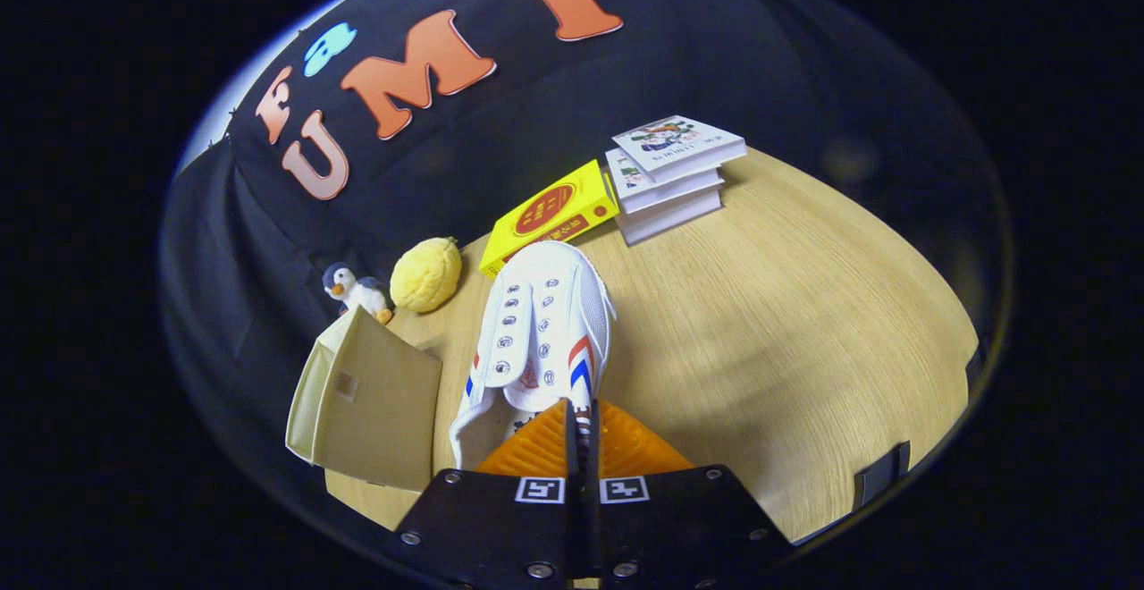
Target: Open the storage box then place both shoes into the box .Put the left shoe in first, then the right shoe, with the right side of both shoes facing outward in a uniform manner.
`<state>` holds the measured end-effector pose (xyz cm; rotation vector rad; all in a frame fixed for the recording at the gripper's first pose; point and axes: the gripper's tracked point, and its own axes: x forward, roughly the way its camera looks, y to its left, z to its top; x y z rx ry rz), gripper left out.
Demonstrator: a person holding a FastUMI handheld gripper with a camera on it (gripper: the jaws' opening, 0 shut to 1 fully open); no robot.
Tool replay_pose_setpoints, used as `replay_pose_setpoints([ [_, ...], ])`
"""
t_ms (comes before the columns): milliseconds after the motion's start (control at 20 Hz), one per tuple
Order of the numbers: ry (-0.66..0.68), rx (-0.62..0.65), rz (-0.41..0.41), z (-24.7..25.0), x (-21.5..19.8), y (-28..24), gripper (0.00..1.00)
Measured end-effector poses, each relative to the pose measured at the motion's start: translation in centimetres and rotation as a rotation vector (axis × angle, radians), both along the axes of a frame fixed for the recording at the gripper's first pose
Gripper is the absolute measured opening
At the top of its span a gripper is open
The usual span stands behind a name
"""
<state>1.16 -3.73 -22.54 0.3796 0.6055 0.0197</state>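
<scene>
- the yellow book (pixel 547 214) has a red round mark on its cover, but the writing is too small to read.
- the stack of white books (pixel 672 177) has small pictures and print on top, too tiny to read.
- the gripper (pixel 581 442) has its two orange fingers (pixel 626 447) pressed close together, with the heel edge of the white shoe (pixel 545 340) pinched between them.
- the shoe has red and blue stripes on its sides and points away from the fingers, over the wooden table (pixel 769 340).
- the beige box (pixel 371 398) is just beside the shoe, on its left.
- a toy penguin (pixel 356 290) and a fluffy yellow toy (pixel 426 274) sit beyond the box, near the black cloth wall.
</scene>
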Motion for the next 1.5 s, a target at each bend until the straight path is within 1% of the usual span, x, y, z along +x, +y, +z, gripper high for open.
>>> replay_pose_setpoints([
  [200, -0.036, -0.020, 0.046, 3.7, 0.6, 5.7, 0.00],
  [350, -0.058, -0.017, 0.066, 6.1, 1.1, 11.0, 0.00],
  [550, -0.080, -0.044, 0.101, 8.8, 2.0, 18.2, 0.00],
  [750, -0.077, -0.104, 0.124, 9.2, 2.3, 24.2, 0.00],
  [850, -0.065, -0.152, 0.134, 8.5, 2.3, 26.5, 0.00],
  [950, -0.044, -0.208, 0.135, 7.4, 2.5, 28.1, 0.00],
  [1100, -0.006, -0.307, 0.125, 5.7, 2.6, 29.1, 0.00],
  [1250, 0.043, -0.364, 0.094, 3.8, 2.8, 29.0, 0.00],
  [1350, 0.073, -0.446, 0.073, 2.8, 2.7, 28.0, 0.00],
  [1450, 0.087, -0.478, 0.073, 2.3, 2.8, 28.2, 0.01],
  [1500, 0.086, -0.466, 0.078, 2.5, 2.7, 28.6, 0.04],
])
